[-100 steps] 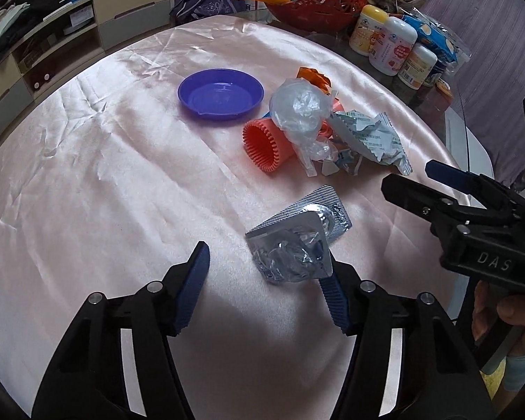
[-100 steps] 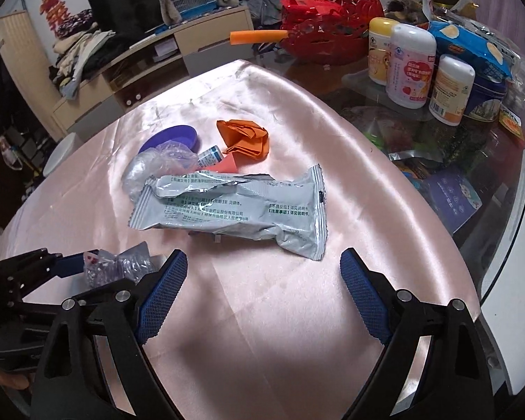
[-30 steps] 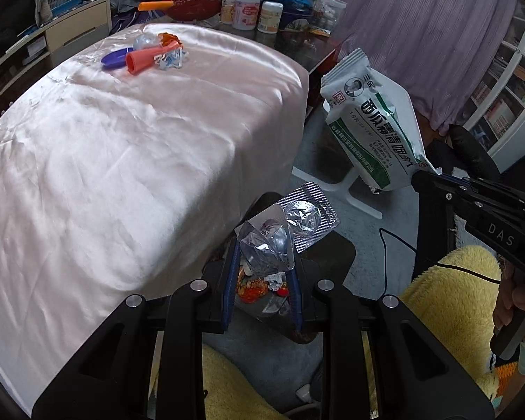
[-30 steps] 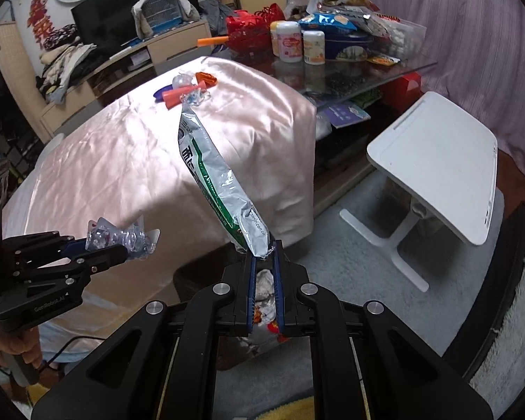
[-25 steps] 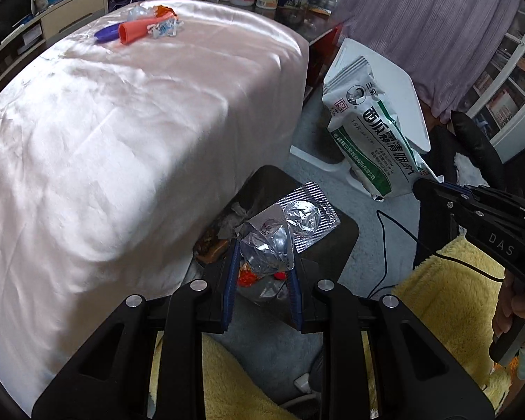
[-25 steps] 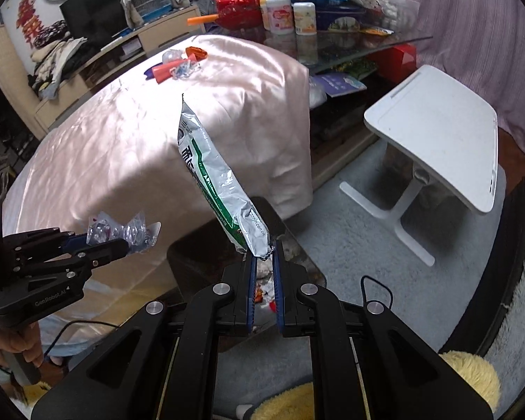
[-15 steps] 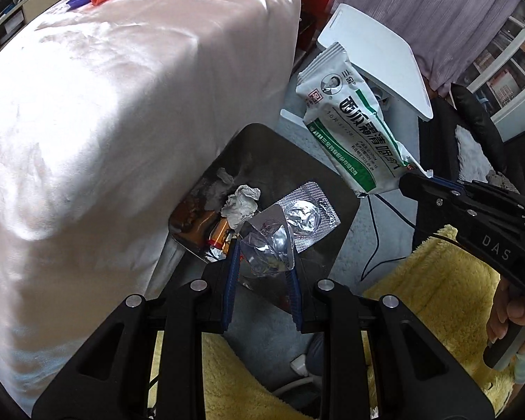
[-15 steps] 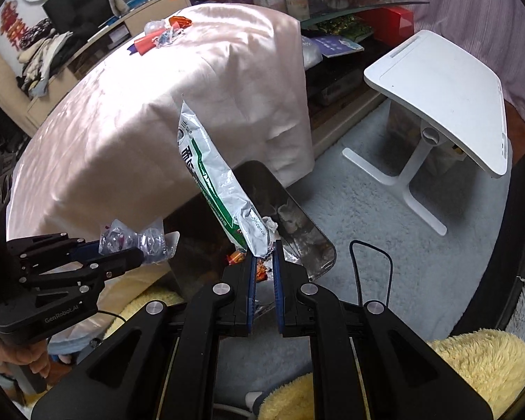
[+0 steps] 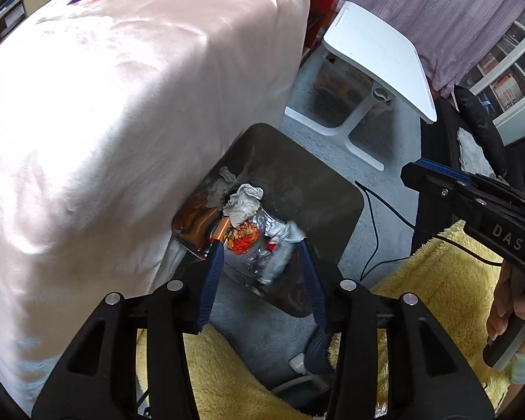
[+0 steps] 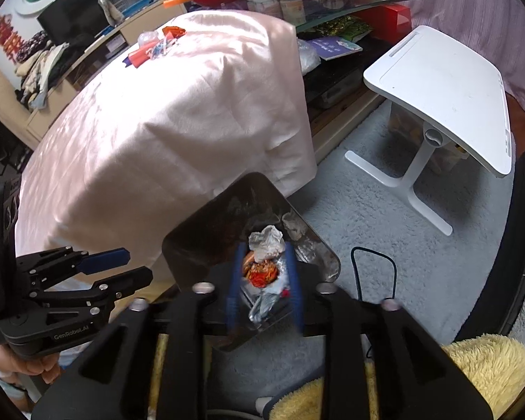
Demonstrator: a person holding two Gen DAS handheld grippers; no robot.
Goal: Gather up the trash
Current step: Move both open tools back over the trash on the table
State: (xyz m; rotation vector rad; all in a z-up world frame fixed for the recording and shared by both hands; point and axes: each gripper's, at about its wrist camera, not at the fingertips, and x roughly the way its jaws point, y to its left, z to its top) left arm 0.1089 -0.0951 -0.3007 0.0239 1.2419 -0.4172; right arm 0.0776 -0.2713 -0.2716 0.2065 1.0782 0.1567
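Both grippers hang over a dark trash bin [image 9: 318, 189] on the floor beside the pink-draped table. My left gripper [image 9: 260, 245] is open and empty; the silver blister wrapper [image 9: 280, 255] drops blurred between its fingers into the bin. My right gripper [image 10: 264, 248] is open above the same bin [image 10: 192, 231], with the silver wrapper [image 10: 266, 297] falling below it among crumpled paper [image 10: 266, 241] and orange trash [image 10: 260, 271]. More trash [image 10: 157, 47] lies far off on the table top.
The pink tablecloth [image 9: 122, 87] hangs close on the left of the bin. A white side table [image 9: 378, 56] stands beyond on grey carpet. A black cable [image 9: 378, 217] runs by the bin. A yellow fluffy rug [image 9: 437, 297] lies below.
Both grippers opened over the bin. The blister wrapper left my left gripper and the green-and-white packet left my right gripper; both dropped into the bin.
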